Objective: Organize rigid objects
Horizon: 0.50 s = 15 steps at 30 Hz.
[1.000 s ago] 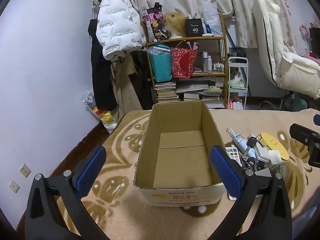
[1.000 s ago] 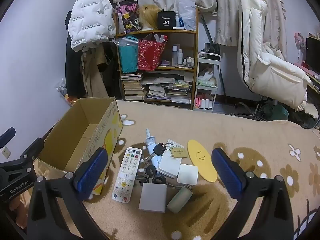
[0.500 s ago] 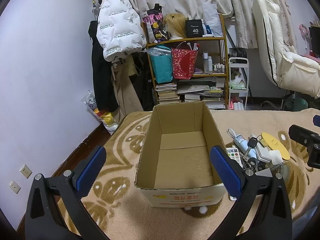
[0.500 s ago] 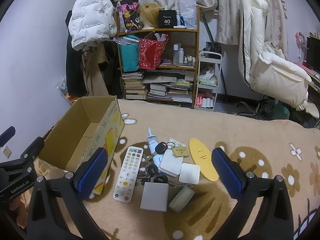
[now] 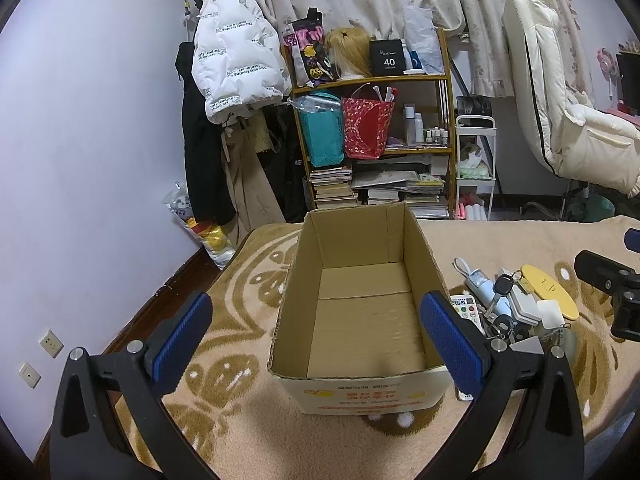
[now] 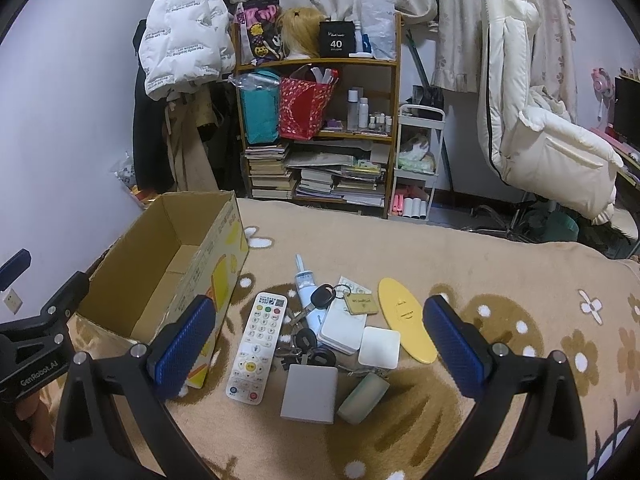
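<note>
An empty open cardboard box [image 5: 360, 304] stands on the patterned blanket; it also shows in the right wrist view [image 6: 168, 264]. Right of it lies a pile: a white remote [image 6: 256, 346], a grey box [image 6: 309, 387], a white square case [image 6: 379, 347], a yellow oval plate [image 6: 406, 318], car keys [image 6: 322, 298], a white tube [image 6: 306, 282] and a green pouch [image 6: 363, 392]. My left gripper [image 5: 320, 340] is open and empty, hovering before the box. My right gripper [image 6: 320, 346] is open and empty above the pile.
A bookshelf [image 6: 320, 132] with bags and books stands at the back, with a white jacket [image 5: 236, 68] hanging left and a white chair [image 6: 540, 132] at right. The blanket's left edge [image 5: 224, 280] drops to the floor by the wall.
Both grippers have risen and drawn back slightly; the box and pile sit a little lower in view. Nothing was taken hold of.
</note>
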Available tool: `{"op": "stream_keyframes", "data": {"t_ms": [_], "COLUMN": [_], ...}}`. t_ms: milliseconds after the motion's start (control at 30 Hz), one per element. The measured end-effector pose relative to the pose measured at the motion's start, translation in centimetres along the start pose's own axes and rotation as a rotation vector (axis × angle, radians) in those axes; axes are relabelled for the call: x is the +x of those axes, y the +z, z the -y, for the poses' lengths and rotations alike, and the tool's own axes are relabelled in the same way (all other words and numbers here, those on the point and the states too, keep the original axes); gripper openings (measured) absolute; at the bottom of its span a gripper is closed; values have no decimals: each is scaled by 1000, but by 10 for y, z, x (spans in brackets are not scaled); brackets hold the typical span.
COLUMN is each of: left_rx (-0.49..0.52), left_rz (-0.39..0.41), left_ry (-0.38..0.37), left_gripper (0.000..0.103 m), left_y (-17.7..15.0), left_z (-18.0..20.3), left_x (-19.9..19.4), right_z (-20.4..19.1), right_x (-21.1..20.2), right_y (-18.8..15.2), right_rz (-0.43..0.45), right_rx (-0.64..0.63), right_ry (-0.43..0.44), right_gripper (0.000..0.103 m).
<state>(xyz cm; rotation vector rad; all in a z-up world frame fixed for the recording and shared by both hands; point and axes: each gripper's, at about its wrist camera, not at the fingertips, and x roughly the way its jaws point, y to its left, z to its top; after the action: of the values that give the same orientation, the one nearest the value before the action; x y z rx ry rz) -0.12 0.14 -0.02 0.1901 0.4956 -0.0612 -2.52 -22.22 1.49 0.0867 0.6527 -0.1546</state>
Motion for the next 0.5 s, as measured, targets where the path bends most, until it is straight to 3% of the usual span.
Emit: {"op": "stream_keyframes", "data": {"t_ms": [500], "left_rx": [10], "left_rz": [-10], "left_ry": [-6], "left_gripper": [103], "left_y": [0], "left_z": [6], "left_x": [2], "right_z": [-1], "right_x": [-2], "right_y": [2], "right_rz": [3], "right_rx": [-5], "right_ry": [-6], "right_gripper": [103]}}
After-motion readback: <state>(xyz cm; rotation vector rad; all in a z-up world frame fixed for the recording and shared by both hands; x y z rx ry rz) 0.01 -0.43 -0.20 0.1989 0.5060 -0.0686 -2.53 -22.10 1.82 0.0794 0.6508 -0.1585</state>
